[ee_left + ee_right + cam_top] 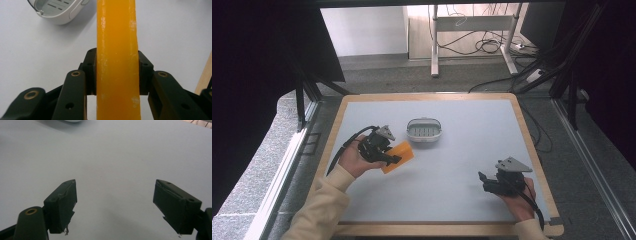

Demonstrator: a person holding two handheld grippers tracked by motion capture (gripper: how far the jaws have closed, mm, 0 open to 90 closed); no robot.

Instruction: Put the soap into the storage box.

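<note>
An orange block (398, 156), soap-like with flat faces, is clamped in my left gripper (387, 156) at the left middle of the table. In the left gripper view the orange block (117, 60) runs up the middle between the two black jaws, and both pads press its sides. A white oval dish (423, 131) with a slotted insert lies just beyond it toward the table's centre; the dish (58, 10) lies at the top left of the left gripper view. My right gripper (484, 181) rests low at the front right, open, and its jaws (115, 205) stand wide over bare table.
The pale grey tabletop (452, 165) has a wooden border (532, 150). Black frame posts stand at both sides. Beyond the far edge are a desk's legs and cables (482, 45) on the floor.
</note>
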